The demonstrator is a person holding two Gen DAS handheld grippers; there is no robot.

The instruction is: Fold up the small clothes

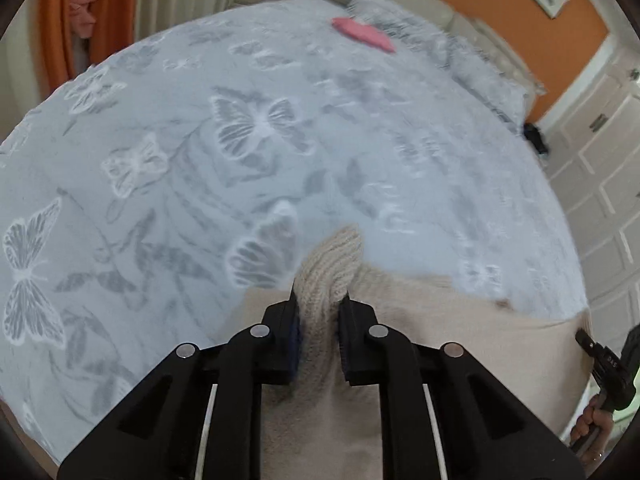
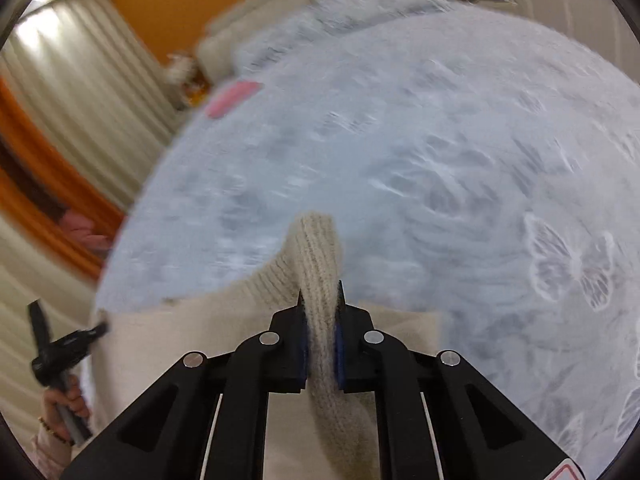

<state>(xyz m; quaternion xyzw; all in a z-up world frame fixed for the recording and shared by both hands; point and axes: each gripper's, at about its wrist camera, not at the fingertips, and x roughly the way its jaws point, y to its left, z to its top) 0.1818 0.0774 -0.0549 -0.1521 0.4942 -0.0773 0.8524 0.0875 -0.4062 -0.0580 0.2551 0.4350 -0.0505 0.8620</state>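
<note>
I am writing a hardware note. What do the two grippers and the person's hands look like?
Both grippers, left gripper and right gripper, are matte black, with angular linkage arms, round silver pivot pins and blue pads inside the fingers. Thin white lines run along the arms. The right one has a red-and-white label at its base. The left hand wears a beaded bracelet and a pale sleeve.

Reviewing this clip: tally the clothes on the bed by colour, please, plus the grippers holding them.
Beige knit garment: 1, pinched by both grippers
Pink item at the far side of the bed: 1, too blurred to tell what garment
Grippers: 2, left gripper and right gripper, both shut on the beige knit
Total: 2 cloth items, 2 grippers
</note>
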